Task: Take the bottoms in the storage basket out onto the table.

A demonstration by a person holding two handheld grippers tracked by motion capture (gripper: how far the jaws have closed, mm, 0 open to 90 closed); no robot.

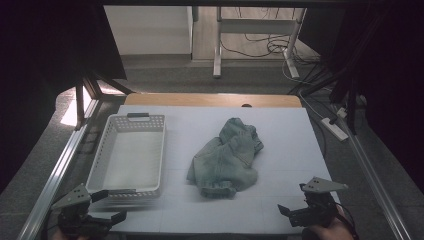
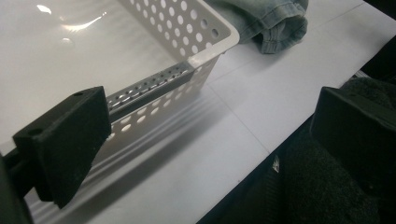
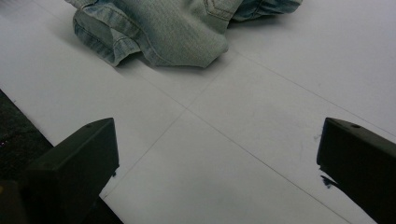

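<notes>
The left hand-held gripper (image 1: 107, 206) and right hand-held gripper (image 1: 288, 214) wait wide open and empty at the near table (image 1: 280, 130) edge, maybe ready to lift the crumpled jeans (image 1: 227, 157) into the basket (image 1: 131, 155) beside them.

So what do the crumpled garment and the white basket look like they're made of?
Garment: faded light-blue denim, judging by its twill texture, stitched seams and folded hem. Basket: white moulded plastic, probably; it has a glossy floor with glare, evenly perforated walls and a grey handle.
</notes>
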